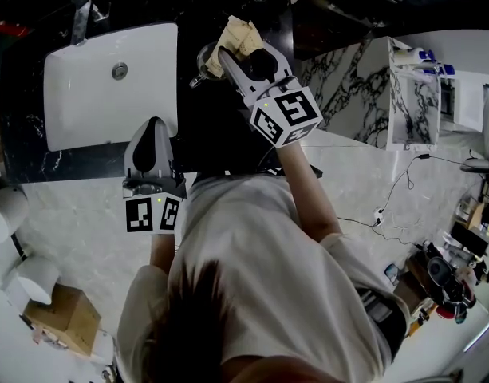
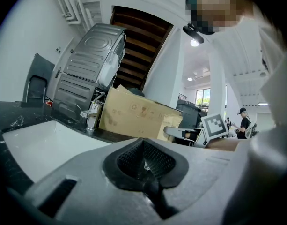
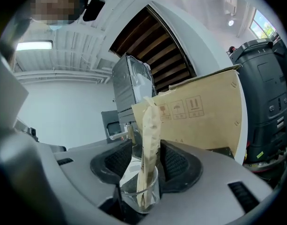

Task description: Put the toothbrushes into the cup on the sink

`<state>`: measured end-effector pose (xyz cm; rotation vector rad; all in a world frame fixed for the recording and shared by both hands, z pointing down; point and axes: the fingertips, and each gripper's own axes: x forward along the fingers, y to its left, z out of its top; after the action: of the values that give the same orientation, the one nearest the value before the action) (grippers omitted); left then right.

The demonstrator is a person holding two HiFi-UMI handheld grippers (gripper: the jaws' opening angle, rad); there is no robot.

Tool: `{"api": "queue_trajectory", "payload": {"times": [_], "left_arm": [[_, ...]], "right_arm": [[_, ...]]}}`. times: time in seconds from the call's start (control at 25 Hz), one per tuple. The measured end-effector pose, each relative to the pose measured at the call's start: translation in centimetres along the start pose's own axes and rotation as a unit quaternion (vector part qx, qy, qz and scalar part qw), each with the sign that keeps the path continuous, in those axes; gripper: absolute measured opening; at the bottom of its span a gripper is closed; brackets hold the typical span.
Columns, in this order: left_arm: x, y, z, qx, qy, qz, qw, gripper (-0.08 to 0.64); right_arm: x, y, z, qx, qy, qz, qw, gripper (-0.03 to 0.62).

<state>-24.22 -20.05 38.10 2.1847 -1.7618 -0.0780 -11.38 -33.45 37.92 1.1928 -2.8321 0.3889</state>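
- Right gripper [image 3: 144, 159]: the grey moulded jaws stand wide apart. Their black cross-hatched pads [image 3: 114, 162] flank the toothbrush [image 3: 149, 139] without pressing it.
- Toothbrush: a long, flat packet of crinkled tan paper that stands nearly upright with its lower end inside the cup [image 3: 139, 193].
- Cup: clear, round, smooth-walled glass. In the head view it sits on the counter [image 1: 220, 126] just right of the basin [image 1: 84, 102].
- Counter: glossy black stone with pale veins.
- Basin: smooth white rectangle with rounded corners and a round metal drain [image 1: 120, 71].
- Left gripper [image 2: 145, 162]: the ribbed pads are closed together on nothing, by the basin's near right corner.
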Motion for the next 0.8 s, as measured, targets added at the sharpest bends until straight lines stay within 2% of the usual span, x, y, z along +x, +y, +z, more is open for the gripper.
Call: {"api": "queue_trajectory", "payload": {"times": [0.24, 0.56, 0.8], "left_arm": [[0.0, -0.7, 0.0, 0.003, 0.0, -0.008, 1.0, 0.009], [0.1, -1.9, 0.4, 0.012, 0.0, -0.023, 0.9997, 0.009], [1.0, -2.7, 1.3, 0.022, -0.012, -0.03, 0.9992, 0.009]], "right_arm": [[-1.4, -0.7, 1.0, 0.015, -0.023, -0.016, 0.999, 0.153], [-4.3, -0.9, 3.4, 0.012, -0.061, -0.032, 0.998, 0.153], [-7.2, -1.8, 8.1, 0.007, -0.106, -0.038, 0.994, 0.147]]}}
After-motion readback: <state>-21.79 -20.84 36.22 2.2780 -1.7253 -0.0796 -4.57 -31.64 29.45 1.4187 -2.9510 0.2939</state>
